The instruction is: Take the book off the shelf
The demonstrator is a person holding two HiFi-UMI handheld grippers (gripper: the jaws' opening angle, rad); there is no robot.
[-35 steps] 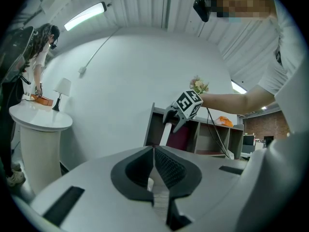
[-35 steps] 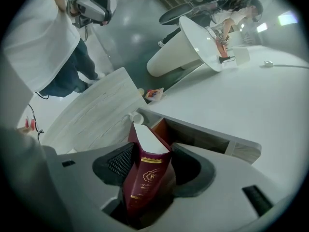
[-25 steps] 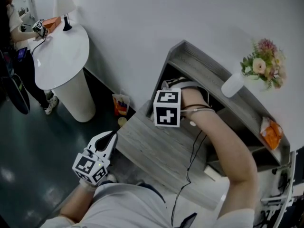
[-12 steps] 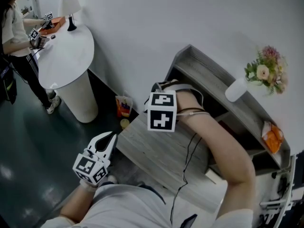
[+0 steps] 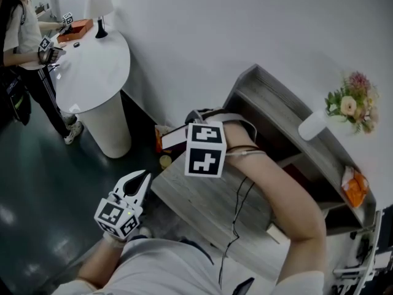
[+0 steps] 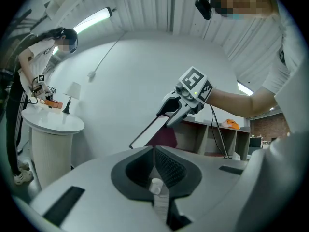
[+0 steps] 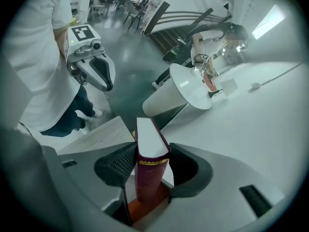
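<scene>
A maroon book [image 7: 150, 151] with white page edges sits upright between my right gripper's [image 7: 150, 164] pads, which press both covers while the jaws are closing. In the head view the right gripper [image 5: 195, 119] is at the left end of the grey shelf unit [image 5: 270, 97], with the book [image 5: 174, 137] sticking out to the left, clear of the shelf. In the left gripper view the book [image 6: 152, 129] slants down from the right gripper [image 6: 176, 110]. My left gripper [image 5: 142, 178] hangs low at the left, shut and empty, its pads [image 6: 155, 161] meeting.
A grey wooden desk top [image 5: 202, 195] lies below the shelf. A white vase of flowers [image 5: 350, 103] and an orange packet [image 5: 353, 186] sit on the shelf unit. A white round table [image 5: 92, 72] with a lamp stands at far left, with a person [image 5: 24, 23] beside it.
My right gripper has drawn back to the left out of the shelf opening, bringing the book out past the shelf's end. The left gripper has stayed put.
</scene>
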